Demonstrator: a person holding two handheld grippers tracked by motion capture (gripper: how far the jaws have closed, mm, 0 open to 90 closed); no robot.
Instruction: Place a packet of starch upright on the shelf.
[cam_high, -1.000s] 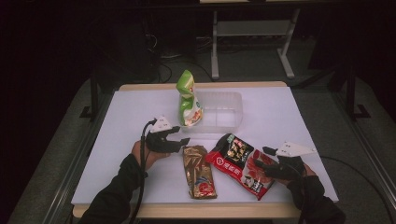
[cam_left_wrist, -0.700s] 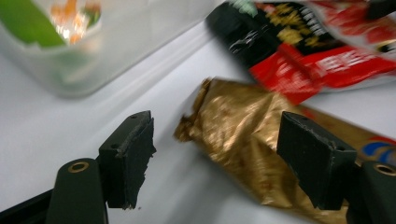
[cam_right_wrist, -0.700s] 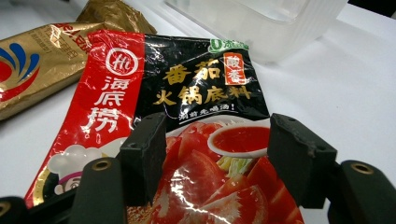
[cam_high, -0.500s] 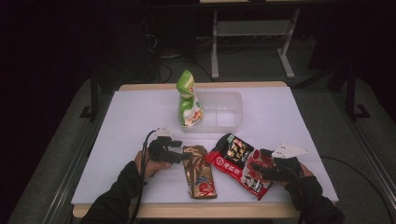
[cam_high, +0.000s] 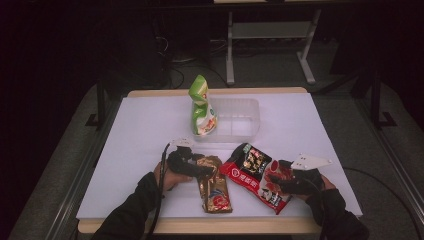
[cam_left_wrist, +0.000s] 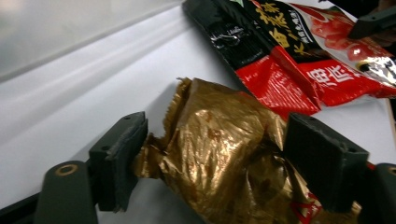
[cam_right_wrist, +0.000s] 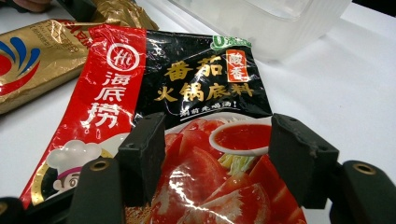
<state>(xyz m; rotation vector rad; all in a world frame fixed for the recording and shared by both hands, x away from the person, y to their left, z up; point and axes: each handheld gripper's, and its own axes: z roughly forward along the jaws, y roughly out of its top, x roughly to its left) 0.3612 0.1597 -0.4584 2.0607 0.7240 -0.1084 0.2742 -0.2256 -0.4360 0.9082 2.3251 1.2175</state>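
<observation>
A gold foil packet (cam_high: 215, 187) lies lengthwise near the table's front edge. My left gripper (cam_high: 202, 170) has come down at its crumpled far end. In the left gripper view that crumpled end (cam_left_wrist: 219, 140) sits between the jaws of my left gripper (cam_left_wrist: 222, 149), which have just been opening; the left pad touches the foil's edge without pinching it. A red and black sauce pouch (cam_high: 255, 172) lies to the right of the gold packet. My right gripper (cam_high: 275, 182) stands open over its near end, the jaws of my right gripper (cam_right_wrist: 219, 149) having just widened above the pouch (cam_right_wrist: 187, 93).
A green snack bag (cam_high: 202, 107) stands upright against the left side of a clear plastic tub (cam_high: 252, 122) at mid-table. The tub (cam_right_wrist: 261, 23) lies just beyond the red pouch. The white tabletop (cam_high: 310, 130) ends close behind both hands.
My left gripper has sunk toward the table and onto the gold packet's far end, its jaws wider than before. The right gripper has kept its place and opened a little.
</observation>
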